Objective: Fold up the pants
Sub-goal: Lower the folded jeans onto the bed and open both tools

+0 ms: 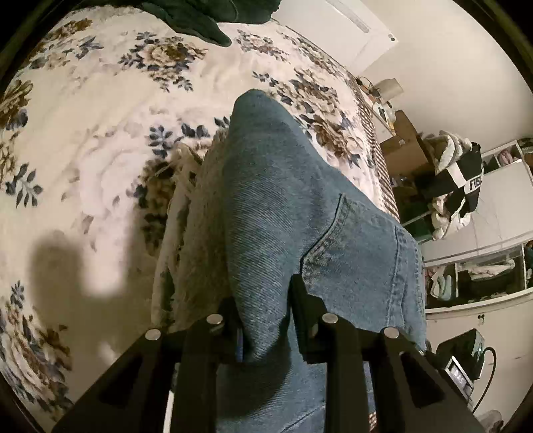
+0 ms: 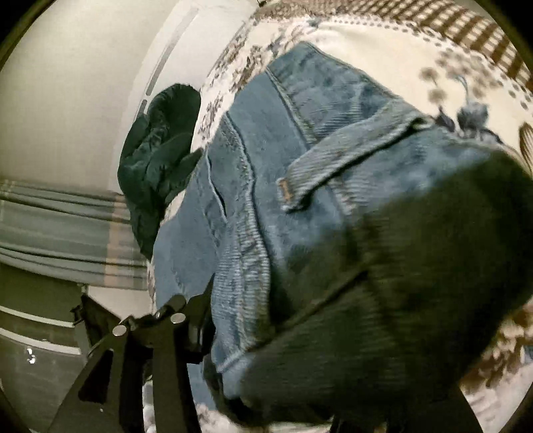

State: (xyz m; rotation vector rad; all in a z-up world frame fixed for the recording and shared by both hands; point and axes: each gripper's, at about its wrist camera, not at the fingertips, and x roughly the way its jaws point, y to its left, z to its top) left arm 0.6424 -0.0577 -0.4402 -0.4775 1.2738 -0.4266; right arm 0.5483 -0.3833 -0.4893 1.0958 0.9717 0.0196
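Observation:
Blue denim pants (image 1: 283, 213) hang from my left gripper (image 1: 263, 313), which is shut on a bunched fold of the denim above the floral bedspread (image 1: 86, 140). In the right wrist view the same pants (image 2: 266, 186) fill the frame, with the waistband and a belt loop (image 2: 333, 166) showing. My right gripper (image 2: 260, 319) holds the denim edge; only its left finger (image 2: 200, 309) shows, the other is hidden under the cloth in shadow.
A dark green garment (image 1: 200, 16) lies at the far end of the bed, also in the right wrist view (image 2: 160, 146). Right of the bed stand shelves (image 1: 483, 266) and a pile of clothes (image 1: 456, 180). A striped curtain (image 2: 60, 229) hangs at left.

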